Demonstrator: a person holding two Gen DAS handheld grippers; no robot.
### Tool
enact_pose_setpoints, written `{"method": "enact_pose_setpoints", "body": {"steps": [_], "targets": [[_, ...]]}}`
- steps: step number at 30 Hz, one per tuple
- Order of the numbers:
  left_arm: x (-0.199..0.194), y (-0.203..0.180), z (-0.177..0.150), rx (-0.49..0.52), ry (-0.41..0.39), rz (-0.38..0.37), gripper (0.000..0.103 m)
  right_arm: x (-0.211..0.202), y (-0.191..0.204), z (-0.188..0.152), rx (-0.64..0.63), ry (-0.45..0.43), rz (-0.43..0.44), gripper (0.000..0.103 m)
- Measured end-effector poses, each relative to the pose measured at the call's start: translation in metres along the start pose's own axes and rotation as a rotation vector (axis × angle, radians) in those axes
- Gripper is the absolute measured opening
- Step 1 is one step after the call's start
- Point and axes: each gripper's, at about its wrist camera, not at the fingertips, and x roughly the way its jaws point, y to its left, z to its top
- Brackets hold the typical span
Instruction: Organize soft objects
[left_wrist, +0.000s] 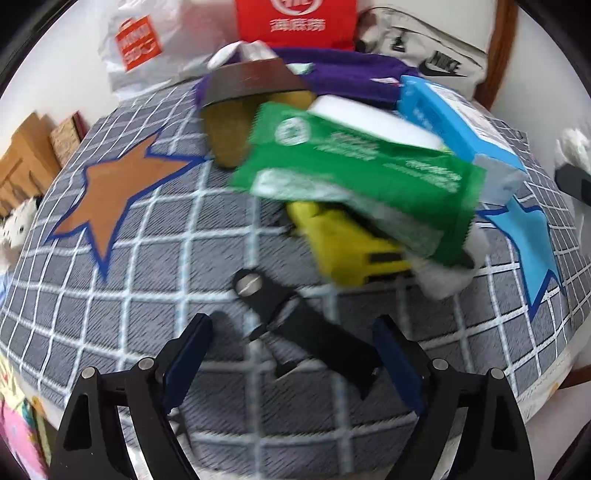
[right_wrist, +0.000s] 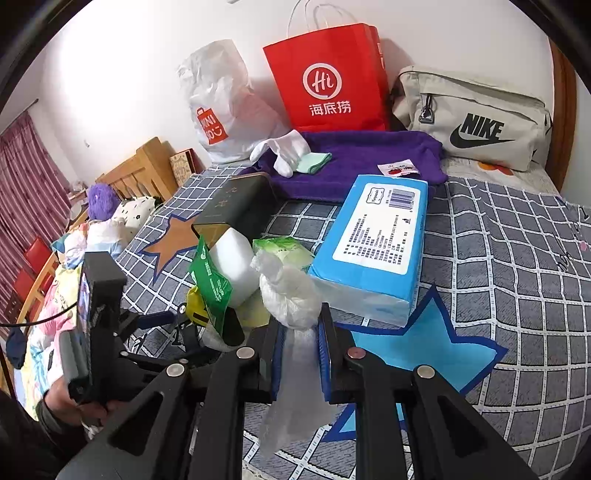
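A pile lies on a grey checked bedspread (left_wrist: 147, 288): a green packet (left_wrist: 354, 173), a white foam block (left_wrist: 376, 122), a yellow pack (left_wrist: 343, 243), a blue tissue pack (left_wrist: 454, 125) and a dark box (left_wrist: 251, 85). My left gripper (left_wrist: 295, 354) is open and empty, just short of the pile. My right gripper (right_wrist: 301, 350) is shut on a crumpled clear plastic bag (right_wrist: 291, 291), in front of the blue tissue pack (right_wrist: 376, 240), green packet (right_wrist: 212, 280) and foam block (right_wrist: 234, 262). The left gripper (right_wrist: 162, 321) shows at the left in the right wrist view.
A purple towel (right_wrist: 362, 158) with white socks (right_wrist: 284, 149) and a small green cloth (right_wrist: 314, 160) lies behind the pile. A red paper bag (right_wrist: 328, 77), a white plastic bag (right_wrist: 221, 103) and a beige Nike bag (right_wrist: 476, 118) stand against the wall. A wooden headboard (right_wrist: 140, 173) is at left.
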Motion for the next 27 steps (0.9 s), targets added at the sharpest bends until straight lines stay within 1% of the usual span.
{"method": "enact_pose_setpoints", "body": {"steps": [2,5,7,9,10,11,13,14,16,19,20,21,22,23,24,25,26,27], "targets": [[-0.002,0.013,-0.003,-0.026,0.022,0.017,0.089,0.0,0.0,0.001,-0.002,0.0,-0.001,0.017],[-0.004,0.029,-0.006,-0.059,0.033,0.028,0.088,-0.002,0.001,0.002,-0.006,-0.012,0.005,0.017],[-0.005,0.031,-0.007,-0.073,0.029,0.023,0.087,-0.003,0.001,0.0,-0.007,-0.016,0.005,0.017],[-0.005,0.028,-0.007,-0.065,0.001,0.027,0.081,-0.005,-0.001,-0.003,-0.008,-0.014,0.0,0.017],[-0.006,0.024,-0.006,-0.047,-0.026,0.019,0.069,-0.006,-0.002,-0.005,-0.01,-0.011,-0.008,0.017],[-0.009,0.023,-0.01,-0.031,-0.047,0.007,0.049,-0.007,-0.002,-0.007,-0.011,-0.008,-0.013,0.017],[-0.011,0.015,-0.009,0.004,-0.066,-0.014,0.03,-0.008,-0.004,-0.013,-0.017,0.007,-0.022,0.017],[-0.012,0.012,-0.009,0.023,-0.069,-0.016,0.028,-0.008,-0.005,-0.017,-0.022,0.015,-0.03,0.017],[-0.013,0.01,-0.012,0.042,-0.074,-0.009,0.027,-0.003,-0.008,-0.027,-0.03,0.039,-0.068,0.017],[-0.016,0.015,-0.015,0.029,-0.065,-0.004,0.03,0.007,-0.017,-0.039,-0.007,0.074,-0.083,0.017],[-0.016,0.015,-0.015,0.016,-0.063,-0.007,0.037,0.011,-0.02,-0.043,0.0,0.082,-0.087,0.017],[-0.016,0.017,-0.016,0.007,-0.065,0.012,0.044,0.016,-0.022,-0.047,0.005,0.093,-0.097,0.017],[-0.015,0.02,-0.015,-0.006,-0.067,0.042,0.057,0.02,-0.024,-0.05,0.007,0.1,-0.104,0.017],[-0.013,0.024,-0.016,-0.026,-0.071,0.039,0.058,0.022,-0.024,-0.051,0.006,0.105,-0.109,0.017],[-0.013,0.026,-0.017,-0.034,-0.073,0.025,0.057,0.026,-0.024,-0.053,0.001,0.111,-0.111,0.017],[-0.014,0.027,-0.017,-0.033,-0.074,0.021,0.052,0.029,-0.024,-0.054,-0.002,0.115,-0.111,0.017],[-0.015,0.026,-0.017,-0.018,-0.078,0.012,0.037,0.032,-0.024,-0.055,-0.003,0.12,-0.113,0.017],[-0.016,0.024,-0.017,-0.007,-0.08,-0.001,0.028,0.035,-0.024,-0.056,-0.001,0.128,-0.114,0.017]]}}
